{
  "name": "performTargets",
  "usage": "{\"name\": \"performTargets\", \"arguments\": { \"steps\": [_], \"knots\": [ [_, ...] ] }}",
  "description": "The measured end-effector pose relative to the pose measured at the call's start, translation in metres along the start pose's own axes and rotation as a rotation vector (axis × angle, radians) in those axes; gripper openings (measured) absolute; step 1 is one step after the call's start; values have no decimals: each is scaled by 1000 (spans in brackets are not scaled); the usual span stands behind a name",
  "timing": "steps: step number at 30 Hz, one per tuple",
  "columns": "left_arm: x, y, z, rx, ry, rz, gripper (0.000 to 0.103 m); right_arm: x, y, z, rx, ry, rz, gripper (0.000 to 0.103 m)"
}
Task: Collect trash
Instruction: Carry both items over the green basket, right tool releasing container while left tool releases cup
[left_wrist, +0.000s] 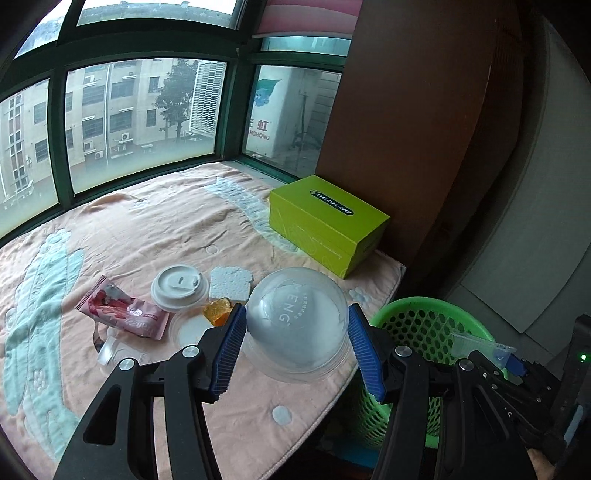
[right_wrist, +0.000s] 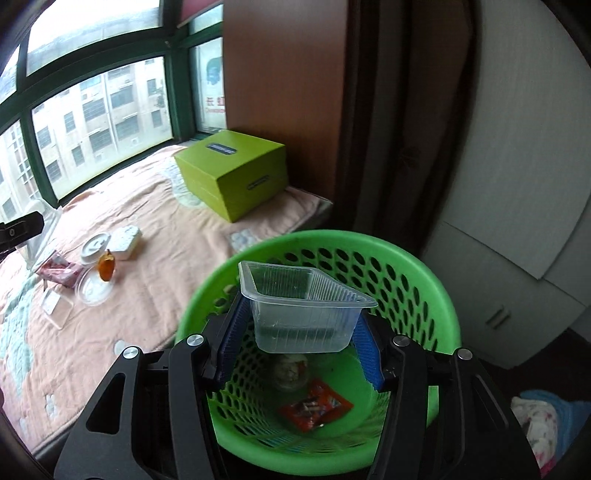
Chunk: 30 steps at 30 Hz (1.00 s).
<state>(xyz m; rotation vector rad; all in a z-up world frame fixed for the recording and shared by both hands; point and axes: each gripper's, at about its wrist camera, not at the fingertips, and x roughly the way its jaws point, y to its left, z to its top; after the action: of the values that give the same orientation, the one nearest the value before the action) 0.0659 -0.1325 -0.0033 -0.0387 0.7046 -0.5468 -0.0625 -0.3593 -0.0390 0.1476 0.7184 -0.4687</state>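
Two grippers: both loaded, a clear item clamped in each.
Dome (left_wrist: 297, 325): clear plastic, pinched between the left gripper's (left_wrist: 295, 343) blue pads, over the blanket's (left_wrist: 147, 229) near edge.
Tray (right_wrist: 303, 314): clear, ribbed, squeezed by the right gripper (right_wrist: 301, 343) right above the green basket (right_wrist: 436, 280).
Basket floor: red wrapper (right_wrist: 316, 404) and a round cup lie there.
Blanket: white lid (left_wrist: 179, 286), foam block (left_wrist: 231, 282), pink wrapper (left_wrist: 122, 310), orange scrap (left_wrist: 218, 312) bunched together.
Box (left_wrist: 325, 223): lime green, by the window.
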Motion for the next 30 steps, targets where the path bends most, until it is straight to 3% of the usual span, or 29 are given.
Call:
{"name": "performTargets", "arguments": {
  "steps": [2,6,30],
  "knots": [
    [2,-7,2,11,0,-16,54,-1,-6,-1,8,2,-11,56],
    [8,-26,3,38,6,-45,54,-4,-15,-3,28,-9,-21,68],
    [54,-122,-10,167,121,-190,55,-41,-65,-3,120,-104,-91,75]
  ]
}}
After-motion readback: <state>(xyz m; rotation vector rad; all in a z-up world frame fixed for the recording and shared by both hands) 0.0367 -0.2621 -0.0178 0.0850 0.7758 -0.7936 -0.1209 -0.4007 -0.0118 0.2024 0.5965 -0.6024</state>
